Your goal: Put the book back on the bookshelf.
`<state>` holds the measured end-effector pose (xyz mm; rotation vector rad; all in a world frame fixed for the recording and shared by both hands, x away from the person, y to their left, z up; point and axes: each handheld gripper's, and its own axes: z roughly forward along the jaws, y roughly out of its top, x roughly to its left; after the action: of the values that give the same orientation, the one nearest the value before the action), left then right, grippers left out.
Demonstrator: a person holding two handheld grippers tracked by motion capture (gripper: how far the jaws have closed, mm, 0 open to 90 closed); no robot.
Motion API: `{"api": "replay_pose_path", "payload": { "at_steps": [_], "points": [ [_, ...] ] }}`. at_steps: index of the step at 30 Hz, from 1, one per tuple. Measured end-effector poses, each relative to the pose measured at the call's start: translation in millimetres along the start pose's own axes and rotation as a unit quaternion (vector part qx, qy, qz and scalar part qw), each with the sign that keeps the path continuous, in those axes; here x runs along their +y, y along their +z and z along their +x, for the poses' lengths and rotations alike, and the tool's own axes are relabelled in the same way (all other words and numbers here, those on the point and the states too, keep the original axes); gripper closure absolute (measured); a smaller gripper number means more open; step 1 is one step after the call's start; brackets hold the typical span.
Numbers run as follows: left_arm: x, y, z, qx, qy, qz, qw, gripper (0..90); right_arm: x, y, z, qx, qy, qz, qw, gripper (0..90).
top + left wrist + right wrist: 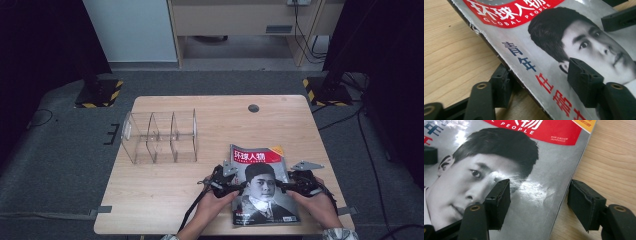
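A magazine [262,172] with a red title band and a black-and-white portrait lies flat on the wooden table [165,200] at the near right. My left gripper [240,187] is at its left edge, and a hand holds it. In the left gripper view the left gripper [539,75] is open astride the worn spine of the magazine [529,50], one jaw on the table side and one over the cover. My right gripper [283,186] is at the right edge. In the right gripper view the right gripper [539,195] is open astride that edge of the magazine [529,192], with a wide gap.
A clear acrylic organiser [160,137] with three compartments stands at the table's left middle. A round cable hole [253,108] sits near the far edge. Stand bases with yellow-black tape [100,92] rest on the floor beyond both far corners.
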<state>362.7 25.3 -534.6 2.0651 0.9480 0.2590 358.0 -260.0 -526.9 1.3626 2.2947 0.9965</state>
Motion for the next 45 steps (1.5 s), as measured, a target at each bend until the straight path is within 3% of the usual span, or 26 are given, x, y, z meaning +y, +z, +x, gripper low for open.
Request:
{"api": "replay_pose_path", "payload": {
  "at_steps": [5,12,16,20,24,26,30,34,37,42,45],
  "points": [
    [-1.1,-2.7,7.0,-0.002,-0.011,-0.004,0.9999,48.6,1.2,1.3,3.1,0.006,-0.004,0.002,1.0,36.6],
    [-1.0,-3.2,7.2,0.0,0.005,0.0,1.0,47.4,0.5,2.2,4.5,0.007,-0.014,-0.002,0.9999,36.4],
    [1.1,-0.4,4.6,0.004,0.026,0.009,0.9996,35.7,0.4,3.0,5.0,0.009,-0.012,-0.005,0.9999,36.2],
    [2.1,1.5,7.1,-0.012,0.034,0.015,0.9992,22.0,0.4,3.9,4.3,0.011,-0.016,-0.009,0.9998,36.2],
    [5.2,8.5,0.7,-0.012,0.069,0.041,0.9967,4.1,0.1,3.9,6.0,0.013,-0.016,-0.008,0.9998,36.3],
    [7.1,11.8,-0.8,-0.011,0.066,0.046,0.9967,0.0,-0.2,3.8,6.2,0.013,-0.017,-0.009,0.9997,36.2],
    [9.0,12.7,2.5,-0.012,0.057,0.042,0.9975,0.7,-0.7,3.9,5.9,0.016,-0.019,-0.011,0.9996,36.2],
    [11.1,13.3,7.7,0.0,0.048,0.031,0.9984,8.7,-0.5,4.4,6.7,0.018,-0.022,-0.011,0.9995,36.2],
    [14.8,13.8,13.1,-0.013,0.046,0.032,0.9983,11.7,-0.6,5.5,7.9,0.019,-0.025,-0.015,0.9994,36.2],
    [18.9,13.3,23.4,-0.035,0.01,0.019,0.9991,30.2,0.1,6.5,9.7,0.022,-0.023,-0.016,0.9994,36.2],
    [19.8,12.0,28.8,-0.044,0.003,0.018,0.9989,37.5,0.6,7.3,10.1,0.022,-0.024,-0.017,0.9993,36.3]
  ]
}}
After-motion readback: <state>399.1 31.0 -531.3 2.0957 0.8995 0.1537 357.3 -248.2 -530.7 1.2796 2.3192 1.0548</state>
